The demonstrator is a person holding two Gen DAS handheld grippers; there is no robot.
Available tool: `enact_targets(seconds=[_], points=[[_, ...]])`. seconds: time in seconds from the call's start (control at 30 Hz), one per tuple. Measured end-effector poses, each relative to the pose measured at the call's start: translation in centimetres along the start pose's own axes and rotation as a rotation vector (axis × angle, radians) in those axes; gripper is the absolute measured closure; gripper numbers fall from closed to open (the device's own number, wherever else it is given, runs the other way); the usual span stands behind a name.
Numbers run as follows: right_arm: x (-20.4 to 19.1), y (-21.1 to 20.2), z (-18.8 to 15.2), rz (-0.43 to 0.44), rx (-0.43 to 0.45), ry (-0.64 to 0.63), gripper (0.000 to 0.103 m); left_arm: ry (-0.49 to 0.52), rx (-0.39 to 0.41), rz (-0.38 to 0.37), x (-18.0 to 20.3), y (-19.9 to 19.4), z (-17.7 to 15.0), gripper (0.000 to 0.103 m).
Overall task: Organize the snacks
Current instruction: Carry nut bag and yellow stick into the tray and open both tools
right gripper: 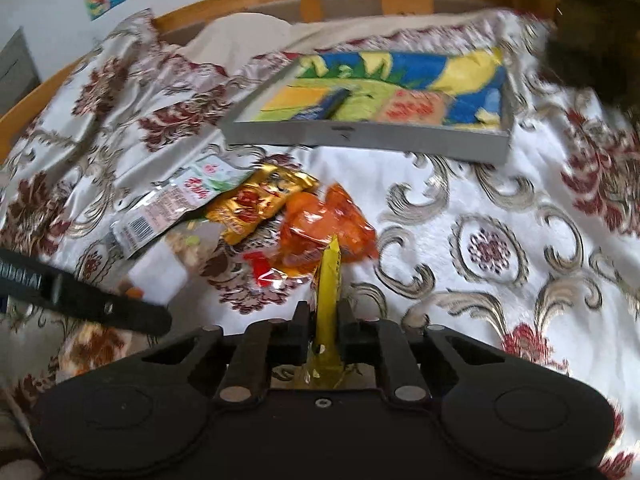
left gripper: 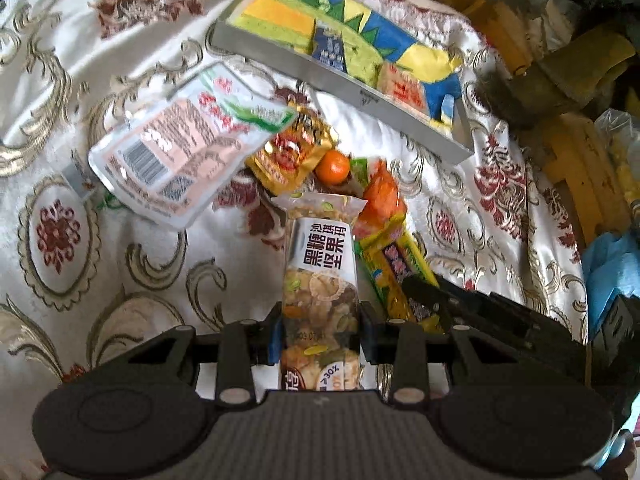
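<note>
Snacks: your left tool [left gripper: 320, 320] is clamped on the nut bar [left gripper: 320, 272], your right tool [right gripper: 323, 324] on a yellow pkt [right gripper: 328, 300]. Other pkts lie on the bedspread [right gripper: 480, 300] near the tray [right gripper: 360, 136].

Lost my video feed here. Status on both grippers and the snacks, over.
Left gripper shut on nut bar. Right gripper shut on yellow packet. Grey tray ahead, two snacks inside. Remaining packets piled on cloth; path looks clear.

Both wrist views angled steeply down, close over the bedspread [left gripper: 120, 240], sharing snack pile [right gripper: 280, 216] and tray [right gripper: 360, 140]
</note>
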State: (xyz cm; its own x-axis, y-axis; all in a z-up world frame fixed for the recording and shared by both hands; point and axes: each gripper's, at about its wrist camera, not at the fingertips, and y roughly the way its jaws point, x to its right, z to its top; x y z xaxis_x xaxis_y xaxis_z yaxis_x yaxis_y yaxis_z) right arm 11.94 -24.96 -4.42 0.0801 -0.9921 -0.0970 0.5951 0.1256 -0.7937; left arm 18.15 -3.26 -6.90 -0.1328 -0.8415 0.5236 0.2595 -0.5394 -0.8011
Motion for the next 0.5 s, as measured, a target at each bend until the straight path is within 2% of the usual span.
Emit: enact_targets(seconds=[0.2,0.5], points=[[-1.5,-2.1,0.1,-0.09,0.131,-0.102,0.092,0.036,0.122,-0.011,0.5,-1.6,0.4,0.063],[-1.4,-4.6,1.0,-0.166,0.384,-0.151,0.092,0.104,0.371,0.005,2.2,-3.9,2.5,0.063]])
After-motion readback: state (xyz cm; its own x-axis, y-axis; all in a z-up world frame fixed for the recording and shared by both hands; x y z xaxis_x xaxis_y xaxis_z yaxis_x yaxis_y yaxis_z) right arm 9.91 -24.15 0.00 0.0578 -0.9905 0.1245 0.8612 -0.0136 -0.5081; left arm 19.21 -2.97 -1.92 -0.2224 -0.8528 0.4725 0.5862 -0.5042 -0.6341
